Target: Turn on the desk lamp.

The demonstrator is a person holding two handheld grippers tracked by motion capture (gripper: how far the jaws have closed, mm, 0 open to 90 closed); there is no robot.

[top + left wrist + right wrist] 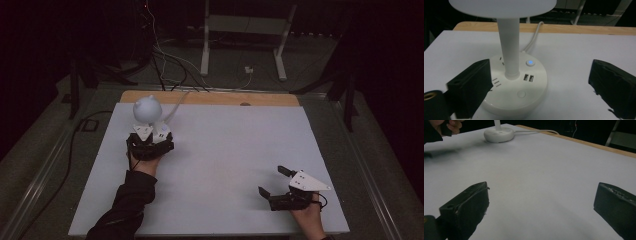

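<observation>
A white desk lamp [146, 108] with a round head stands at the table's far left. Its round base [516, 95] carries a blue-lit button [530, 62], two USB ports [529, 78] and a plain button near the front. My left gripper [541, 75] is open, its left jaw touching or almost touching the base's left side and its right jaw well clear on the right; it also shows just behind the lamp [151, 141]. My right gripper [272, 181] rests open near the front right, with bare white table between its jaws [542, 192]. The lamp base [499, 133] lies far off.
The lamp's white cord [534, 37] runs back over the wooden far edge [210, 97] of the table. The white tabletop [225, 150] stretches between the two grippers. Behind the table are floor cables and a white frame stand [245, 25].
</observation>
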